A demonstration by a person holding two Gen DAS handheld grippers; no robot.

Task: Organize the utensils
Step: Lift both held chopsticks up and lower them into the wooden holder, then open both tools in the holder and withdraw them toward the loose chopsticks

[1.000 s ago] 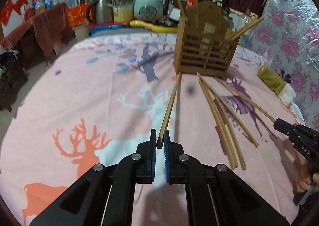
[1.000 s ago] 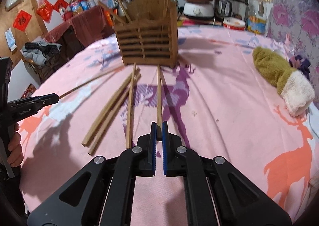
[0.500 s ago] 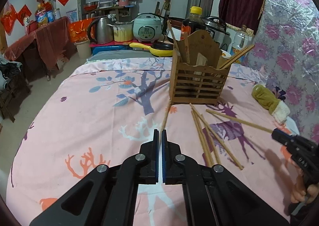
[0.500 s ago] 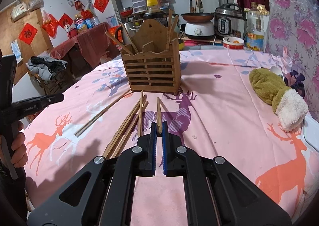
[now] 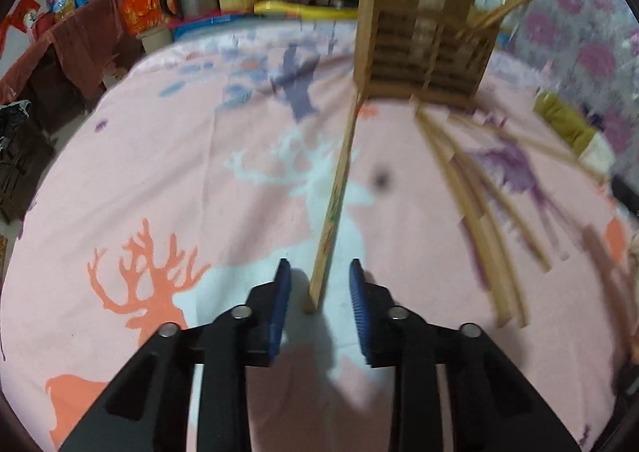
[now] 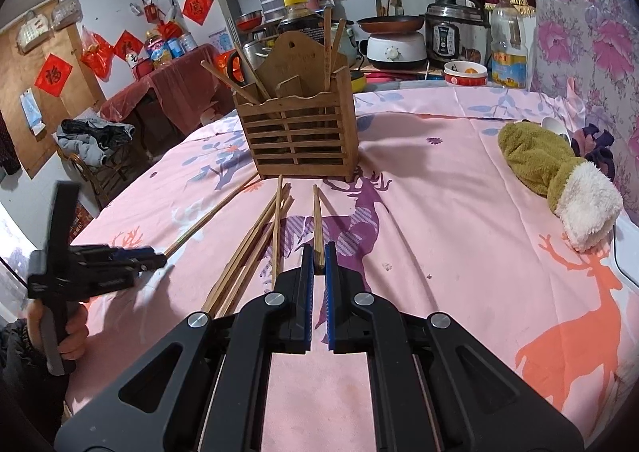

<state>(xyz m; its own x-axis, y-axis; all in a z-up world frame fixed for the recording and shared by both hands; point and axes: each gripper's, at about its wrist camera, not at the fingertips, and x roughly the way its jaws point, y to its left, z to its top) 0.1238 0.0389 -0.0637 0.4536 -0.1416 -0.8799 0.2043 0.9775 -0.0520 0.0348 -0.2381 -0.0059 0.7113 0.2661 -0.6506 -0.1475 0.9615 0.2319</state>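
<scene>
Straddling the near end of a single chopstick, the left gripper has its fingers partly open; they have just been opening, and the stick lies between the pads without either one pressing on it. That chopstick lies flat on the pink tabletop, its long axis running away from the gripper toward the lower left corner of the wooden holder, the far tip about touching the base. The left view is blurred, so finer contact cannot be read.

The right gripper is clamped on the near end of another chopstick, which also points at the holder; beside it a loose bundle of chopsticks fans the same way.

Risks, as I judge them: if the left fingers close off-centre, the thin stick could roll or skid on the cloth and slip out. Held only at its end, the right stick could pivot in the pads when lifted, and its far tip might knock the upright sticks or catch the slats.
</scene>
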